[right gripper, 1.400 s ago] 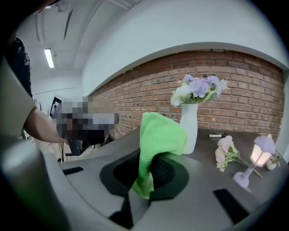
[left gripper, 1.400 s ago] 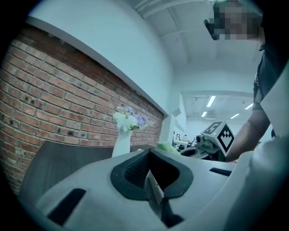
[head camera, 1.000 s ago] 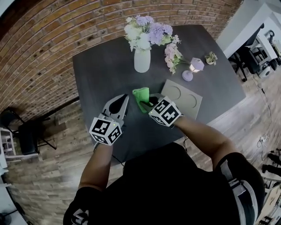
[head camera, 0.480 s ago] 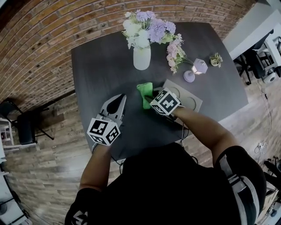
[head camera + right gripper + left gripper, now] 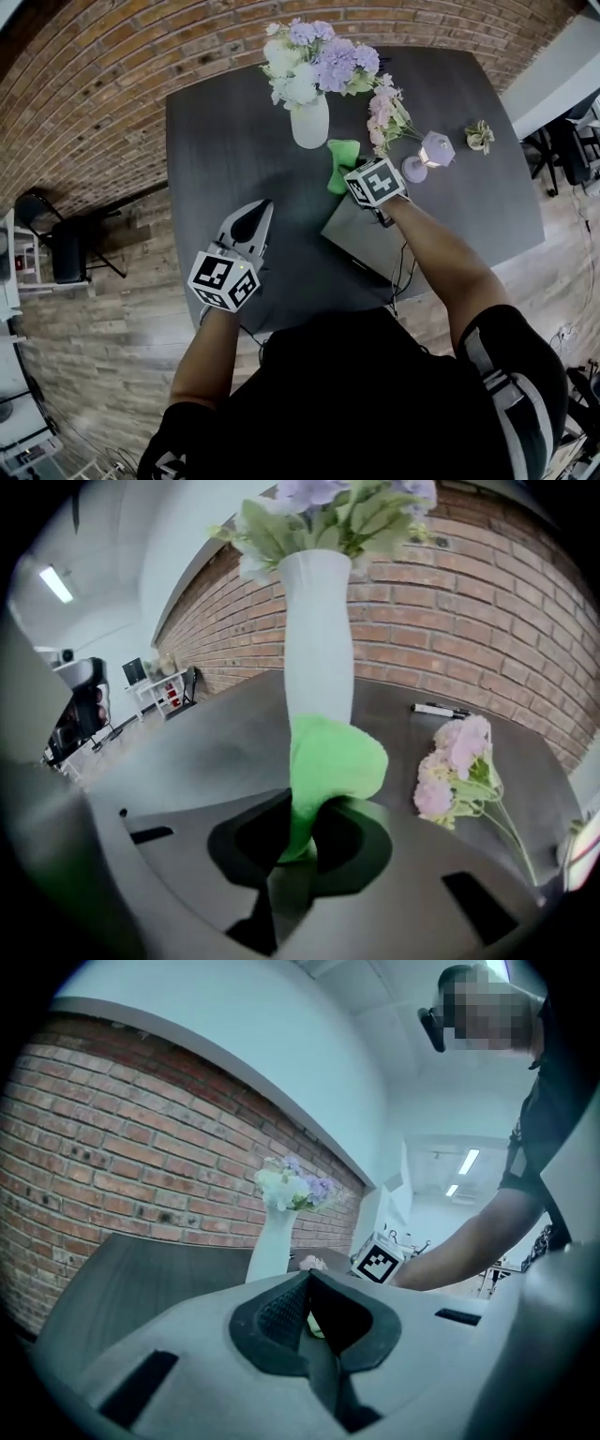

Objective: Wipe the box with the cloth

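Right gripper (image 5: 352, 172) is clamped tight on a bunched fold of the green cloth (image 5: 342, 152), over by the vase (image 5: 309, 122), just past the box (image 5: 354, 236) on the table (image 5: 225, 141). Cloth looks soft, floppy and super light, so pinching a fold works. The box seems flat and stiff and might slide. Left gripper (image 5: 266, 206) is closed, holding nothing.

Head view, centre: the person's right arm (image 5: 439, 251) lies across the box (image 5: 354, 239), hiding much of its top. Right gripper view: the cloth (image 5: 330, 759) masks the vase (image 5: 317, 639) base; the upper edge crops the flowers (image 5: 328, 503).
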A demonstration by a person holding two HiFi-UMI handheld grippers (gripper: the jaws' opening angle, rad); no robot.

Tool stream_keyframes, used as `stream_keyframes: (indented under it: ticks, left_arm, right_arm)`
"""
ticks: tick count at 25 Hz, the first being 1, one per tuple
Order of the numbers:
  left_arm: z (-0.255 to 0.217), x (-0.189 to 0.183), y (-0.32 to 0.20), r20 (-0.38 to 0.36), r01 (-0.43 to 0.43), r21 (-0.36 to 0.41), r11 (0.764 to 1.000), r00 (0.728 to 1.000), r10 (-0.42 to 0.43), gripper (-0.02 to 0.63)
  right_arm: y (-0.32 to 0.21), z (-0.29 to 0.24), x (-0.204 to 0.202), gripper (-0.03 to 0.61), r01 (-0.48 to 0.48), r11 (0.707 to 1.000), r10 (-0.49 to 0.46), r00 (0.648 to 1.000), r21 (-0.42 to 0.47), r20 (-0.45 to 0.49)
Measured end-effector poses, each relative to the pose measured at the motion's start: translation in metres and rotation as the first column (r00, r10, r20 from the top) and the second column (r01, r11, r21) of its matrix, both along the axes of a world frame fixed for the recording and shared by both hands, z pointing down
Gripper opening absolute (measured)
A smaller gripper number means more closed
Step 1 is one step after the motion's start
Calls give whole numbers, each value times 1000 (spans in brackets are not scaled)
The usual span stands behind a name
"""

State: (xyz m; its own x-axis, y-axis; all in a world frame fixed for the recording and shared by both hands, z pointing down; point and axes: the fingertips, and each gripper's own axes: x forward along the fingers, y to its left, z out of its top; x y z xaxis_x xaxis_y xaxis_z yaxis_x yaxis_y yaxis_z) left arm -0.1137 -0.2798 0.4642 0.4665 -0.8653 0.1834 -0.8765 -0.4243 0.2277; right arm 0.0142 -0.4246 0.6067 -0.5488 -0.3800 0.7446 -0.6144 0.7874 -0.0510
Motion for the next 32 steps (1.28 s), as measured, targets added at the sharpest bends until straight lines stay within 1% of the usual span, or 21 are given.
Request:
stream_keyframes:
  ticks: [3, 8, 12, 15, 20, 26, 32]
  left_arm:
    - [-6, 11, -1, 16, -3, 5, 1000, 1000, 3, 8]
    - [-10, 21, 0, 34, 6, 2, 1000, 999, -6, 8]
    - [-7, 26, -2, 34, 11, -8, 1000, 999, -10, 8]
    - [-7, 33, -5, 28, -1, -10, 1000, 1000, 1, 8]
    - [-8, 57, -11, 23, -57, 0, 998, 998, 57, 8]
    - [-6, 87, -19, -10, -127, 0, 992, 992, 127, 8]
    - [-8, 134, -21, -19, -247, 7, 969, 969, 247, 8]
  right_arm:
    - [-21, -3, 14, 44, -55, 998, 54, 998, 8, 19]
    - [-45, -1, 38, 44, -112, 994, 112, 994, 8, 6]
    - [-50, 1, 51, 44, -131, 991, 131, 991, 1, 11]
    - [-46, 1, 60, 44, -130, 992, 130, 992, -1, 10]
    - [-33, 3, 87, 44, -133, 991, 133, 991, 2, -12]
    - [-5, 7, 133, 44, -148, 989, 147, 988, -7, -40]
    - [25, 7, 183, 44, -199, 980, 198, 979, -13, -54]
